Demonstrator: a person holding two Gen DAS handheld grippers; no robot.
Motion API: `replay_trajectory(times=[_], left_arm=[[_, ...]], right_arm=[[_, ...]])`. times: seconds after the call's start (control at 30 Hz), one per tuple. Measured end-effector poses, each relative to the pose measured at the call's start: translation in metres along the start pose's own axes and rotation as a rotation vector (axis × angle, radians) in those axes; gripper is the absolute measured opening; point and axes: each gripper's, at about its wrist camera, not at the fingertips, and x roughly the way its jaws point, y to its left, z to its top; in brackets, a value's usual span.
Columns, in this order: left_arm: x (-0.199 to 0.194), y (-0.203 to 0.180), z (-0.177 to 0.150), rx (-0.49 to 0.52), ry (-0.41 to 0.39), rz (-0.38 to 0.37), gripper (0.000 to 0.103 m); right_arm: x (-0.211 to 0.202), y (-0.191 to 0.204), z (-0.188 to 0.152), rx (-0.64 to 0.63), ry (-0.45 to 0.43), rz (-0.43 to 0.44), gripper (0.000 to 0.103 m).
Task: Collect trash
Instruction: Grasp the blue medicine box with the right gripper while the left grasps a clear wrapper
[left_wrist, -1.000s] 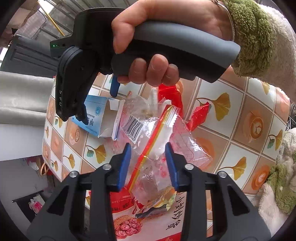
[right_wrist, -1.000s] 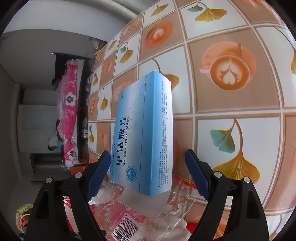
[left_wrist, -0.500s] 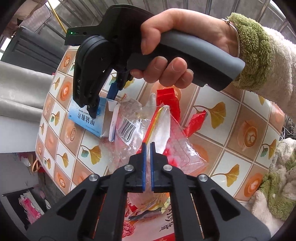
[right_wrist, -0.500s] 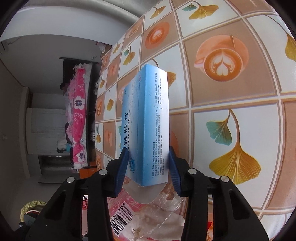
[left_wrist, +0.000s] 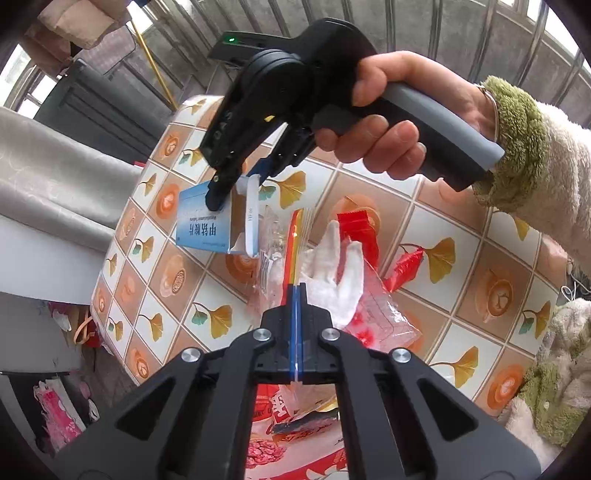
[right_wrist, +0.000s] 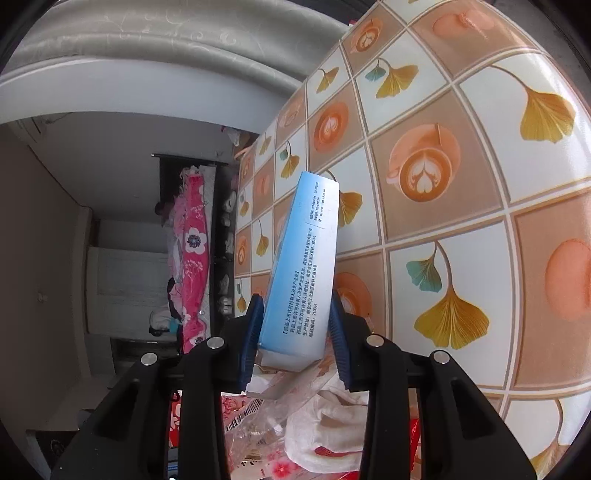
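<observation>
Left wrist view: my left hand-held gripper (left_wrist: 296, 325) fully closed, pinching clear plastic bag (left_wrist: 373, 314) by coloured zip strip, bag hanging over bench (left_wrist: 461, 258). Right hand-held gripper (right_wrist: 295, 336) closing on blue medicine box (right_wrist: 306, 273), pads touching both sides, box tilted above bench. I judge: keep squeeze firm, lift box clear, avoid crushing open flap. Red wrappers (left_wrist: 402, 267) wait beyond the bag.

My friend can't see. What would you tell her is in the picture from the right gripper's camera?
The right hand-held gripper has a blue medicine box between its blue pads, jaws closing on it, above a table patterned with coffee cups and ginkgo leaves. Below the box lie a clear plastic bag and a white tissue.
</observation>
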Motion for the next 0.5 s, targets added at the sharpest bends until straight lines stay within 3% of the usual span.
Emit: replay_trajectory(times=[0.5], left_arm=[[-0.037, 0.034, -0.007, -0.135, -0.183, 0.055, 0.0]], right_arm=[[-0.081, -0.001, -0.014, 0.046, -0.17, 0.048, 0.034]])
